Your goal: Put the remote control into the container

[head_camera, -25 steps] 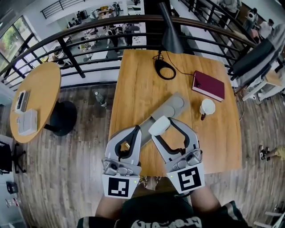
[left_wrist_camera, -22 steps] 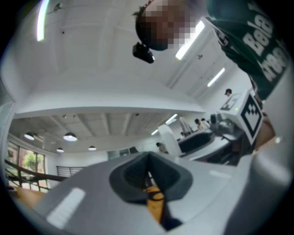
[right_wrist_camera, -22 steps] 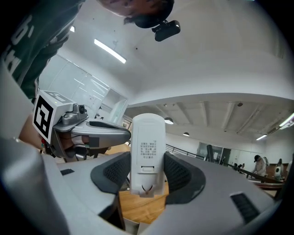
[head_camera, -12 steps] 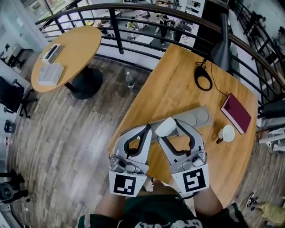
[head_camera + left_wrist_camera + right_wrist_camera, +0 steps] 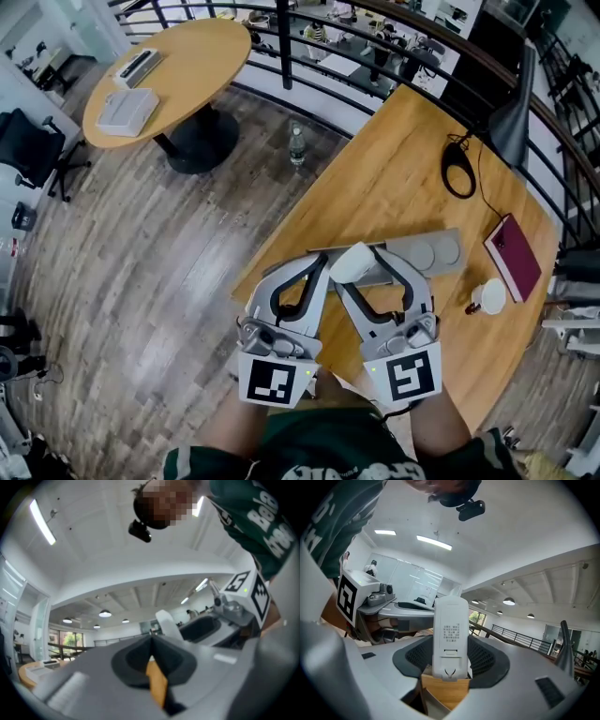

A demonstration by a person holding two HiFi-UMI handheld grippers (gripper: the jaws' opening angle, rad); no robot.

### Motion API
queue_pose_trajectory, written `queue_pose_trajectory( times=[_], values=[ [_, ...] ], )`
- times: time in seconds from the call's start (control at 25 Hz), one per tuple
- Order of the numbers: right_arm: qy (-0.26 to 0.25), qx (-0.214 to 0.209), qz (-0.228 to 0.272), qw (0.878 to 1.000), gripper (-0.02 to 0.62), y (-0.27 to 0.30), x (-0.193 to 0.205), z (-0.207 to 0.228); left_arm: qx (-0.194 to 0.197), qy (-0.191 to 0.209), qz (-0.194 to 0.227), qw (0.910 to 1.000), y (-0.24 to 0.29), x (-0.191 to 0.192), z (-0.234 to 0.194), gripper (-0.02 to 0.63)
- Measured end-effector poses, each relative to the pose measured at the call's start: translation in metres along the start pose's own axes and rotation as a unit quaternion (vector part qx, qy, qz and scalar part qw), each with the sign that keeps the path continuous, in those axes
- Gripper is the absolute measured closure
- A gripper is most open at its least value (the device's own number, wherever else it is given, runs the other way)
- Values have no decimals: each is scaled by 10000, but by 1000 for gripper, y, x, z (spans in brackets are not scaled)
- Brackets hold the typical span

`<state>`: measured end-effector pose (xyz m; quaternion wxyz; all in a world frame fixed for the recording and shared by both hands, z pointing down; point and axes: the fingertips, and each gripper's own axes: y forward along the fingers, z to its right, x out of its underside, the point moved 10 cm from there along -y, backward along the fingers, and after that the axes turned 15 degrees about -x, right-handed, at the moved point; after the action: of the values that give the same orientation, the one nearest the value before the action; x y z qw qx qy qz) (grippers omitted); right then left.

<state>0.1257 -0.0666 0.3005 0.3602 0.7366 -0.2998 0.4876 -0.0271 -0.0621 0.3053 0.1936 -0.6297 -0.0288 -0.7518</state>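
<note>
Desk (image 5: 394, 178) had swung rightward. Left gripper (image 5: 317, 267) pressed together; right gripper (image 5: 361, 266) pinched remote control (image 5: 450, 634) endwise, so it might slip, missing container (image 5: 427, 253) at three o'clock.

Bright, even light; ceiling lamps (image 5: 105, 614) glow beyond the left tongs (image 5: 151, 641), blurred up close; fisheye edges bend, darken.

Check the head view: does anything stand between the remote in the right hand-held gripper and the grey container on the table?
Nothing visible does. The remote, clamped in the right hand-held gripper, overlaps the near end of the grey container in this view. The shut left hand-held gripper sits off to the side, not in the path.
</note>
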Motion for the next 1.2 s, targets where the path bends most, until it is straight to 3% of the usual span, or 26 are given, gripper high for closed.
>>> queue_pose_trajectory(
  times=[0.28, 0.52, 0.8, 1.0, 1.2],
  values=[
    [-234, -740, -874, 9931, 355, 13, 54, 7, -162, -164, -348, 9991, 5, 47, 7, 607],
    [-477, -1363, -1744, 9740, 356, 37, 96, 18, -276, -290, -767, 9963, 3, 100, 13, 607],
    [-692, -2344, -2741, 9301, 355, 73, 147, 26, -407, -331, -1112, 9924, 3, 143, 9, 607],
    [-974, -3039, -3355, 8864, 355, 95, 173, 24, -418, -347, -1208, 9912, 5, 155, 8, 607],
    [-846, -3572, -3783, 8498, 355, 113, 195, 21, -417, -456, -1301, 9896, 8, 165, 8, 607]
  ],
)
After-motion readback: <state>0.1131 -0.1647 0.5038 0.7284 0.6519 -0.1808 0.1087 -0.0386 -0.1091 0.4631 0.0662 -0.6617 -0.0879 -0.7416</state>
